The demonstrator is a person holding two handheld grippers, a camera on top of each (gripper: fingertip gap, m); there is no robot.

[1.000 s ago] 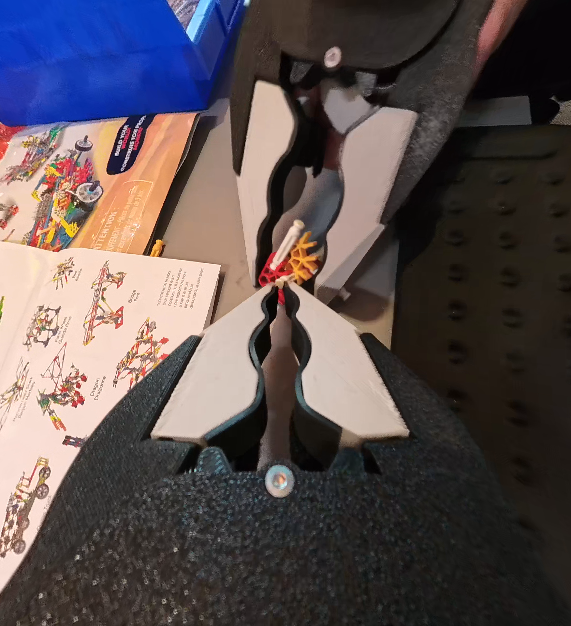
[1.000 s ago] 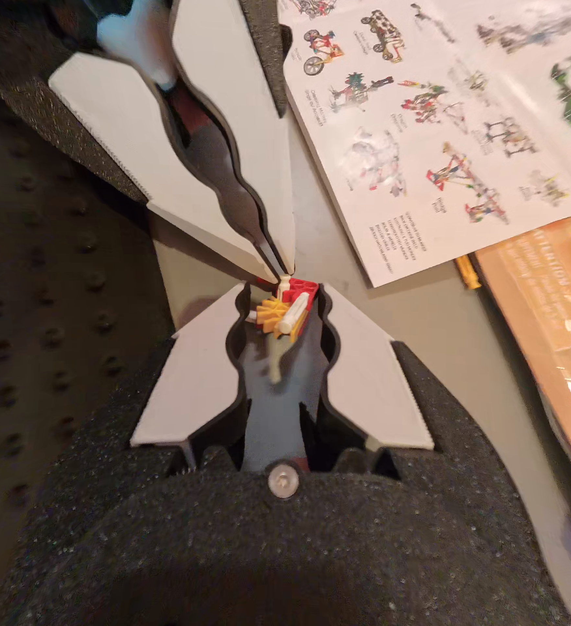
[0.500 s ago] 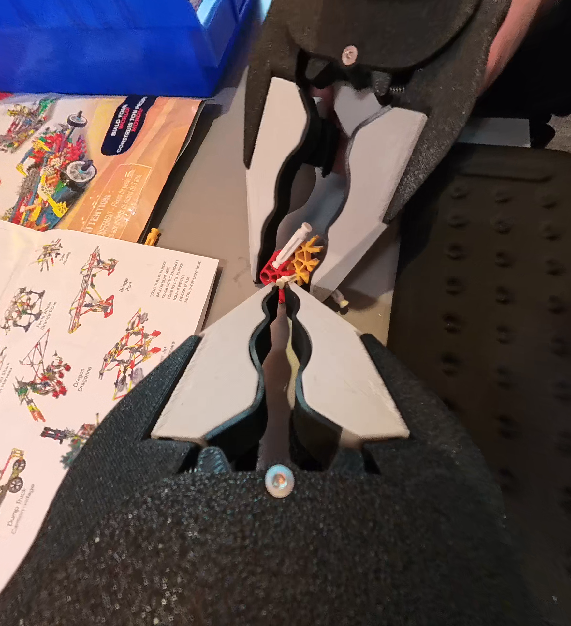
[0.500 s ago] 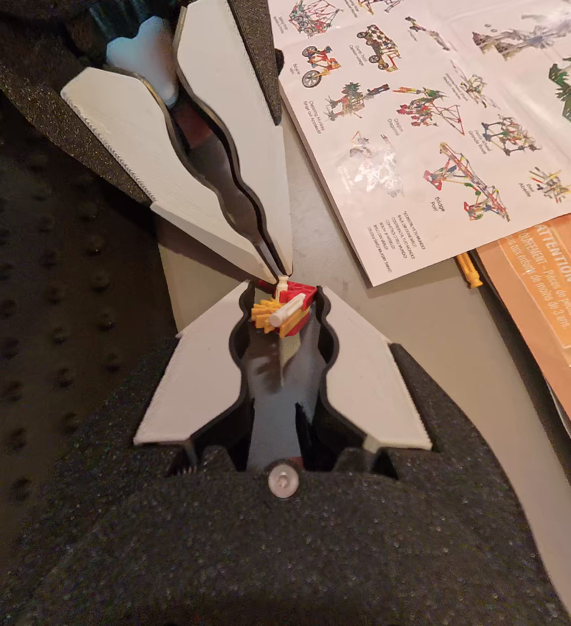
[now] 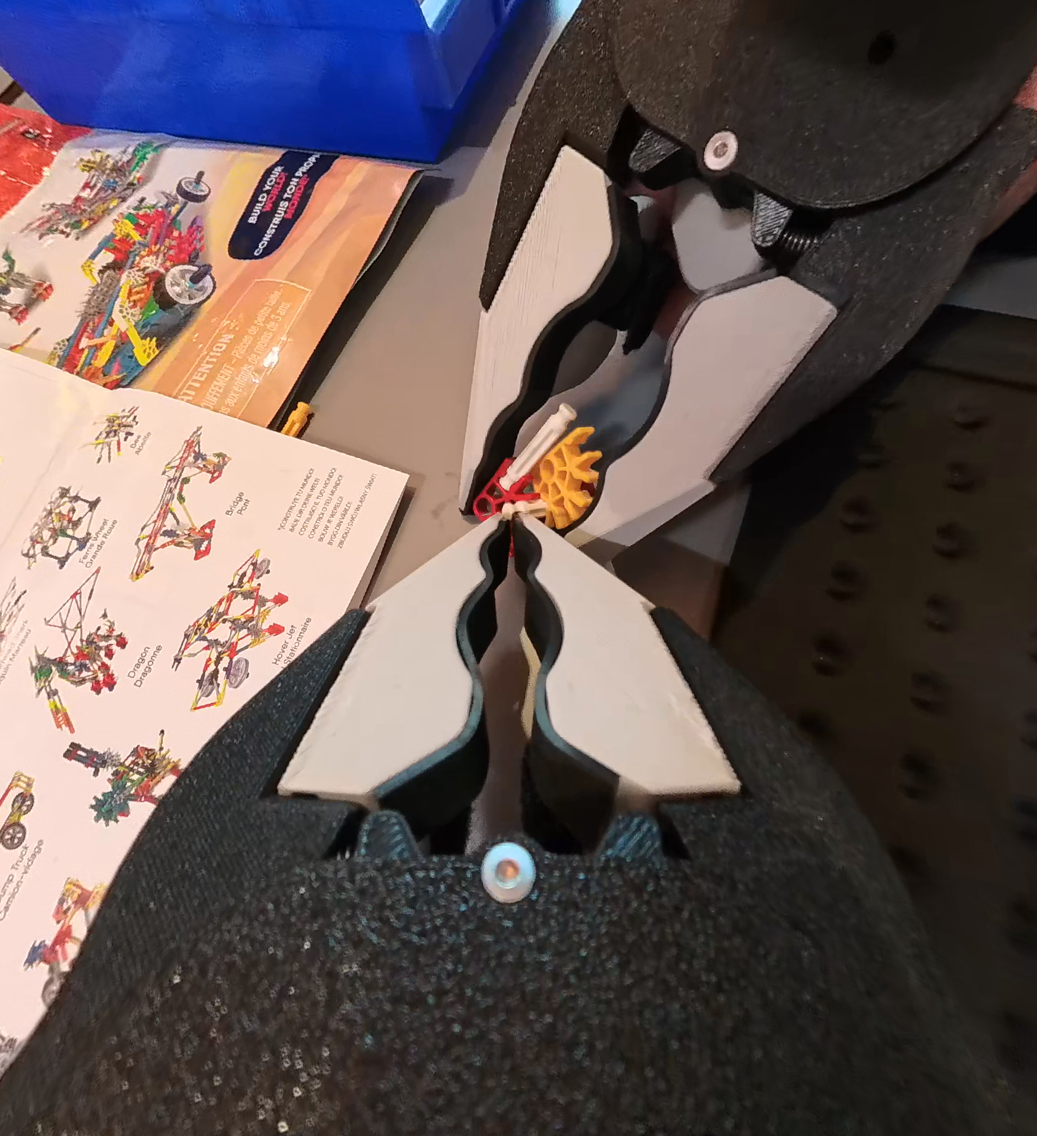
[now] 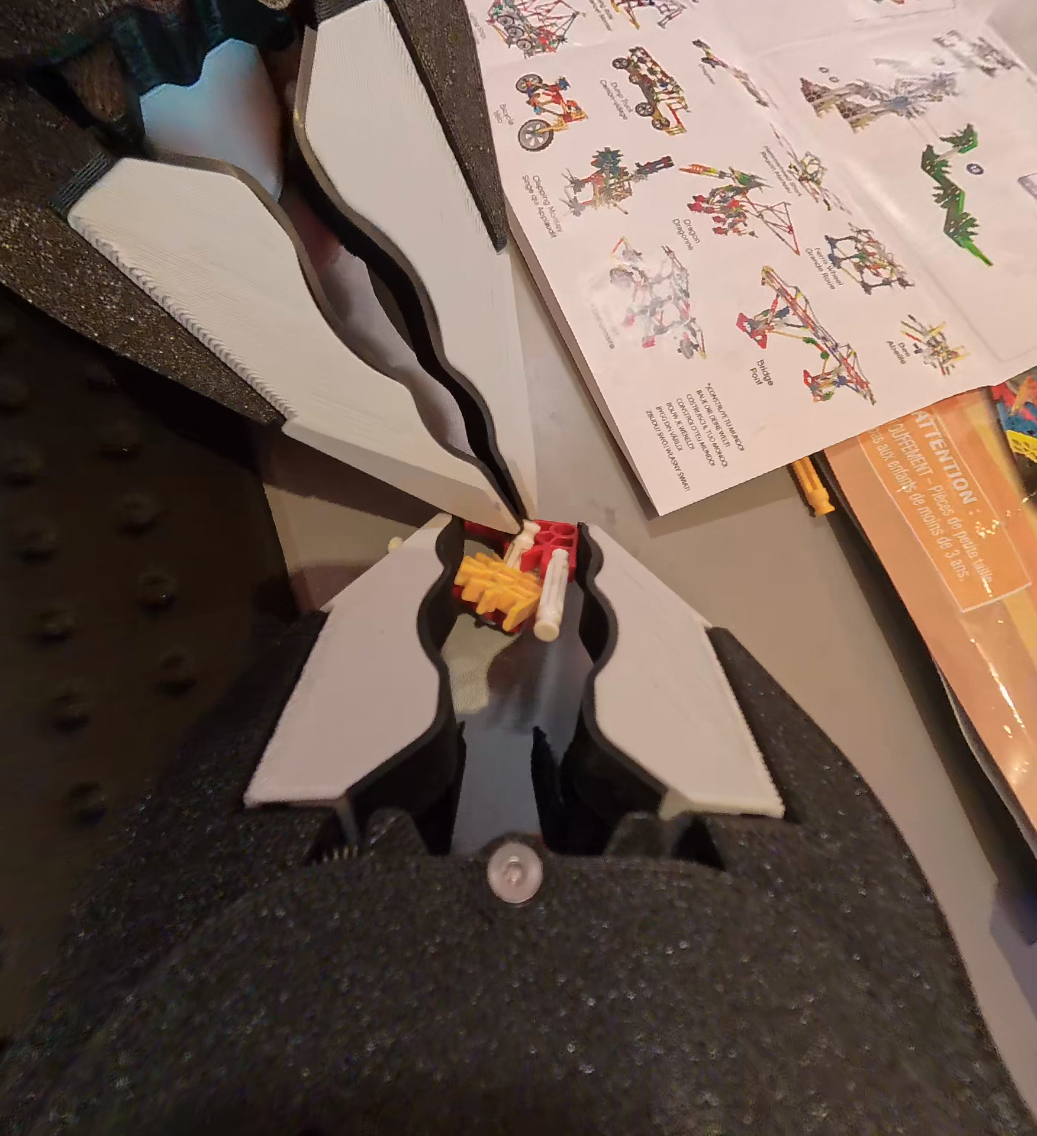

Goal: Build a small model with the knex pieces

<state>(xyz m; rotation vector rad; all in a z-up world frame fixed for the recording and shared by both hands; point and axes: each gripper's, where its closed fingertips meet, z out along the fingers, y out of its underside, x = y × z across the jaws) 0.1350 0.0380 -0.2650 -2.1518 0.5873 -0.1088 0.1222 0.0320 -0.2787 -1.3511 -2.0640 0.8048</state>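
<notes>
Here my right gripper (image 6: 519, 541) clamps the small red-yellow-white toy assembly (image 6: 519, 575) between its tips above the grey table (image 5: 393, 369), while my left gripper (image 5: 511, 535), pinched on a short white rod (image 5: 519, 509), meets it head-on from the far side.

The left claw (image 5: 513, 528) and right claw (image 6: 522, 541) meet tip to tip above the grey worktop (image 5: 399, 344), the small red, yellow and white plastic toy assembly (image 5: 534, 479) between them. In the left wrist view, the open white instruction leaflet (image 5: 104, 584) lies to their left, the glossy orange booklet (image 5: 196, 264) behind it, the blue plastic bin (image 5: 227, 67) behind that, and the dark studded mat (image 5: 934, 615) to the right.
</notes>
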